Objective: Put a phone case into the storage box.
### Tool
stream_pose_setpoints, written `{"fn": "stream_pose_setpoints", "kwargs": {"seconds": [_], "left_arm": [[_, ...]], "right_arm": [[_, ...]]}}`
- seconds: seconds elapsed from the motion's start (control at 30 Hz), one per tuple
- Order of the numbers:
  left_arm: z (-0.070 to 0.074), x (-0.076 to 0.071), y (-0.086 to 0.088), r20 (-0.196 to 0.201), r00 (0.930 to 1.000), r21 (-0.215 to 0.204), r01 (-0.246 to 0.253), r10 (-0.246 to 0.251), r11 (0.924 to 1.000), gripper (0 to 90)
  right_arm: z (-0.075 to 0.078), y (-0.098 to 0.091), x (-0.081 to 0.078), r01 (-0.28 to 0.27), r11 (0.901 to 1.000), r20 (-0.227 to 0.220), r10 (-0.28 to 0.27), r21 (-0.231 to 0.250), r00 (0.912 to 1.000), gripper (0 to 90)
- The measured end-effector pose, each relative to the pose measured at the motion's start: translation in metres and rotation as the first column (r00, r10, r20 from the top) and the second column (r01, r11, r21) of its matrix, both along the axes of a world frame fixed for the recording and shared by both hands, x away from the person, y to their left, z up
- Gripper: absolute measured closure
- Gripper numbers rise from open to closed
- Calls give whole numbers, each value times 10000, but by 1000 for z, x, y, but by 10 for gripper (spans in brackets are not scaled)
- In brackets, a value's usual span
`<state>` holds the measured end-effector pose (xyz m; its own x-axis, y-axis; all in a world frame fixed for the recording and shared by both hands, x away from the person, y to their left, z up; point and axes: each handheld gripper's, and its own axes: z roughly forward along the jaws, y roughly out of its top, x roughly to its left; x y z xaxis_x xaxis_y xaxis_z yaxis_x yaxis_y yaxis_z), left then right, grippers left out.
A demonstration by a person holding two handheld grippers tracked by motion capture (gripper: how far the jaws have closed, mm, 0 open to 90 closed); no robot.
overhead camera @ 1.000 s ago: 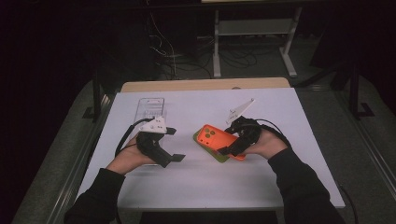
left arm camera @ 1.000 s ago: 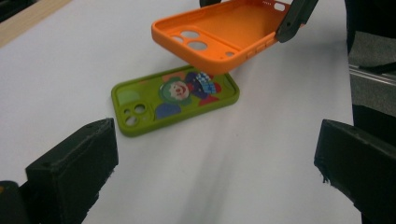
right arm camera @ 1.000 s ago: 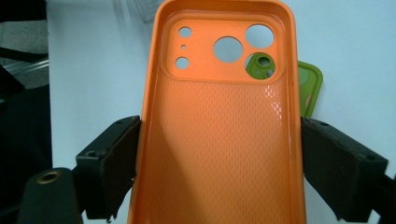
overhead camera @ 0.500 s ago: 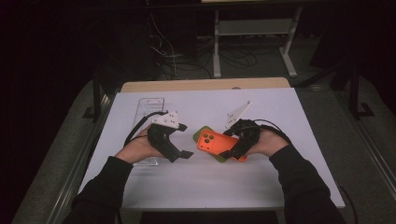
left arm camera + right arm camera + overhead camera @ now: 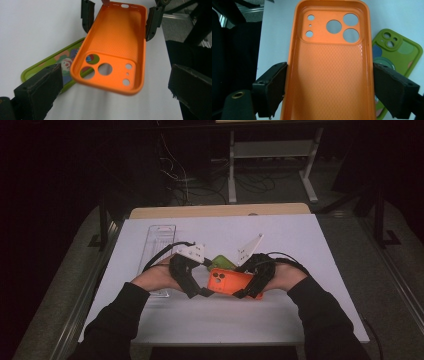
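Note:
An empty orange phone case (image 5: 229, 281) is held above the white table, inner side showing in both gripper views. My right gripper (image 5: 329, 85) is shut on its long sides near the plain end, pads pressed against both edges. In the high view my right gripper (image 5: 248, 287) holds it from the right. My left gripper (image 5: 115, 77) stands open, jaws wide on either side of the case's camera-hole end (image 5: 107, 72) without touching it. In the high view my left gripper (image 5: 202, 289) is at the case's left end. A green phone case (image 5: 60, 62) with a cartoon print lies flat on the table beneath.
A clear plastic tray (image 5: 157, 245) lies on the table at the left. The green phone case (image 5: 222, 263) sits just behind the grippers. A wooden board edge (image 5: 220, 211) runs along the table's far side; a metal rack and cables stand beyond it.
My left gripper has moved right, from beside the clear tray up to the orange case's camera end. The right gripper and the case have stayed nearly where they were.

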<state>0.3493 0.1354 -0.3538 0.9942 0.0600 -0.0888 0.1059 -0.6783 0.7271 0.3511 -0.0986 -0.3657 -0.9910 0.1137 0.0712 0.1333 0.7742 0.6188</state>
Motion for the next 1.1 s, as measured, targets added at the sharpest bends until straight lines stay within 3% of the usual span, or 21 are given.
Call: {"fn": "stream_pose_setpoints", "kwargs": {"seconds": [0.1, 0.27, 0.83, 1.1], "left_arm": [[-3, 1, -6, 39, 9990, 291, 442, -443, 9986, 0], [-9, 0, -14, -10, 9974, 615, 726, -726, 9955, 0], [-17, -5, -33, -123, 9937, 1303, 1121, -1115, 9851, 0], [-17, -4, -33, -28, 9939, 1282, 1096, -1102, 9857, 89]], "right_arm": [[0, 4, -2, -243, 9997, 12, 243, 6, 9997, 147], [1, 5, -4, -379, 9992, 36, 379, 111, 9993, 147], [6, 7, -9, -597, 9981, 237, 594, 124, 9980, 147], [7, 7, -10, -650, 9978, 226, 648, 91, 9976, 147]]}}
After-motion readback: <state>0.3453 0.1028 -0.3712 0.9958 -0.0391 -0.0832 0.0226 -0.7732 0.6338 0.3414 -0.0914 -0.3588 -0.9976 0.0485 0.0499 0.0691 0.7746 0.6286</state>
